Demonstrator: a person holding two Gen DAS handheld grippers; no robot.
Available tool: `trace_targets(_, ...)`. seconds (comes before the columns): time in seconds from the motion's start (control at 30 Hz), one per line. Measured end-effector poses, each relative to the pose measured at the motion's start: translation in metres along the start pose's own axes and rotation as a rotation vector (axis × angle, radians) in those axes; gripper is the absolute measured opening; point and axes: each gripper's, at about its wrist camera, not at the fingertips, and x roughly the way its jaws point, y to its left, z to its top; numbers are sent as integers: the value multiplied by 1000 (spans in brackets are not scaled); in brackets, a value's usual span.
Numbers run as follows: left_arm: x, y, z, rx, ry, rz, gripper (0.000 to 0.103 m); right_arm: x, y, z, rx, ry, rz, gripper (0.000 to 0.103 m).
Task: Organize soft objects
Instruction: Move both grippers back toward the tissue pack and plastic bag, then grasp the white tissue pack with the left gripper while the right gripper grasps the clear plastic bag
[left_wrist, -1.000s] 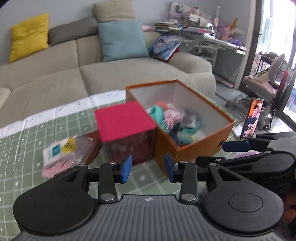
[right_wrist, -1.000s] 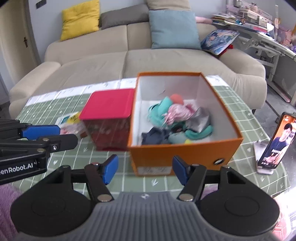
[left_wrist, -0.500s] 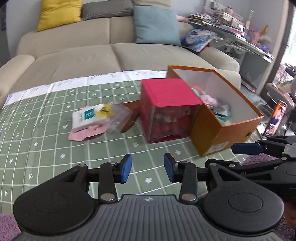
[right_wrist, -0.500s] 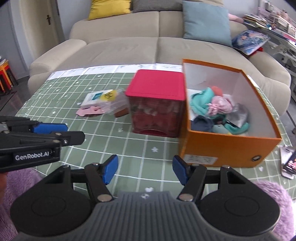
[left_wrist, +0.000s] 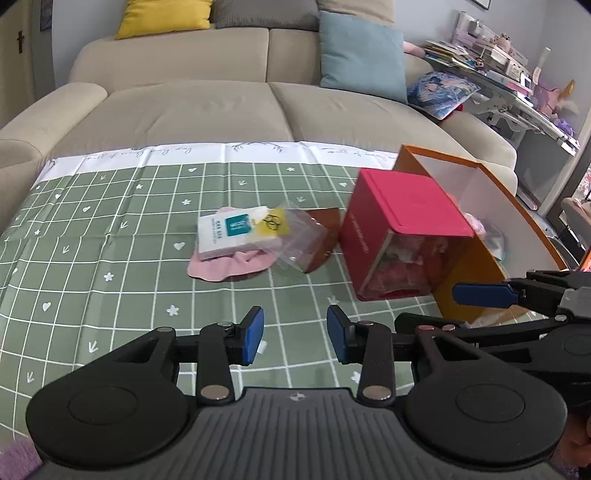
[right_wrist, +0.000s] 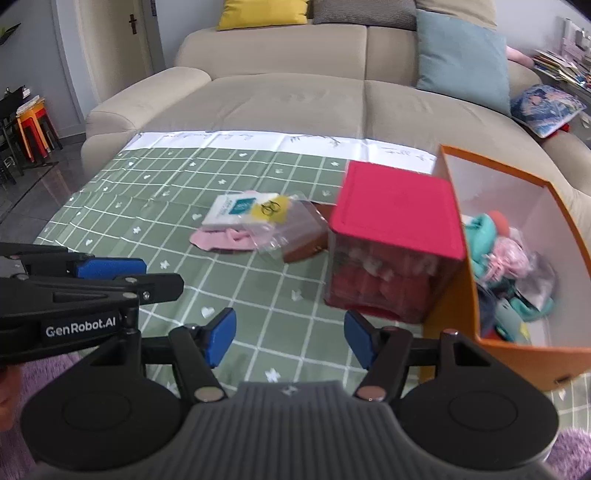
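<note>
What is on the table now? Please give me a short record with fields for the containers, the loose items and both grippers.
surface: green checked tablecloth
open container: orange cardboard box, white inside, holding a heap of soft items
closed container: pink-lidded clear box, directly left of the orange box
loose items: pink cloth under a white packet, with a clear plastic bag beside it
left gripper: open, empty, above the tablecloth
right gripper: open, empty, near the orange box

Your left gripper and right gripper match — black linkages, blue pads, silver rivets, ribbed grey housing, white "GenRobot.AI" lettering.
</note>
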Motion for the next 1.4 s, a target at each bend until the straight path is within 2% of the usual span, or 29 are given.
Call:
trace_targets(0.3,16,38,25,-7,22,1,44,25,23,39,-66,-19,31,61)
trace_targets(0.47,24,56,47,36,31,-2,44,43,35,65,-145,-8,69,59)
trace_targets(0.67,46,80,79,71,61,-75,44,77,34,104,-225,79,154,60)
trace_targets(0.8,69,87,98,175,104,-123,47,108,30,125,-295,193,198,71)
trace_targets(0.9,89,90,107,270,150,-165,55,134,30,140,-381,277,203,86)
trace_targets(0.93,97,89,109,320,169,-172,58,141,30,143,-408,300,206,87)
trace_targets(1.07,127,85,110,520,240,-229,77,172,30,158,-499,403,249,88)
trace_targets(1.23,160,79,105,773,264,-258,81,214,27,166,-585,550,292,89)
trace_targets(1.4,184,70,103,971,303,-300,82,238,26,168,-609,638,313,89)
